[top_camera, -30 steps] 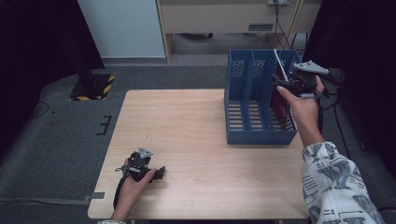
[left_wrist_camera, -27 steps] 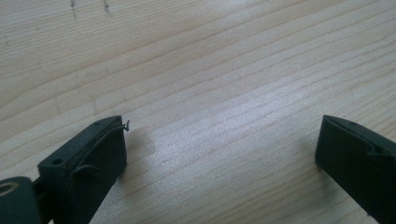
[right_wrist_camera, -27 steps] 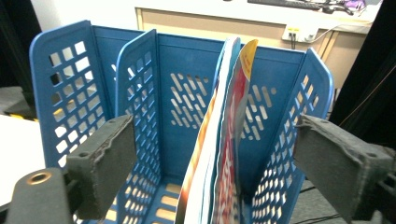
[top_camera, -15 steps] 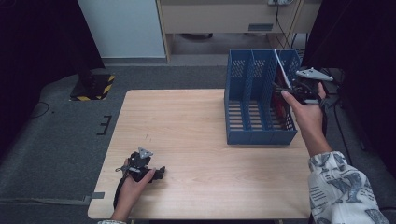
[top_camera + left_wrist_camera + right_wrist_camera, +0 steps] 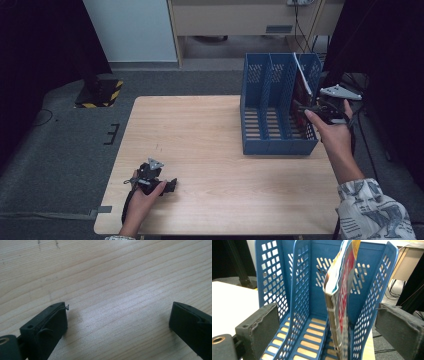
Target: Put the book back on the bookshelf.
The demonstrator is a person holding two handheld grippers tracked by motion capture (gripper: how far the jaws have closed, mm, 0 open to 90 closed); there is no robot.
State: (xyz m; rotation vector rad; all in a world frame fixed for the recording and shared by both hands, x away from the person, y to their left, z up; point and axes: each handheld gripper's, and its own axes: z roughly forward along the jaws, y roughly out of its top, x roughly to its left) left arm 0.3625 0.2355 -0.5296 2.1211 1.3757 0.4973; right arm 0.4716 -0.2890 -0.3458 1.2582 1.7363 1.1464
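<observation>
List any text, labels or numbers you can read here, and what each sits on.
None can be read.
Book in the blue file rack: red and white print on its cover, seen edge-on, too skewed and blurred to read.

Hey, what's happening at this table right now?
A person is filing a magazine in a blue file rack on the wooden table. The magazine stands in the rack's rightmost slot, leaning. The right gripper is at the rack's open front; its jaws have just been opening and are spread wide, clear of the magazine. The left gripper rests open on the table, holding nothing.
</observation>
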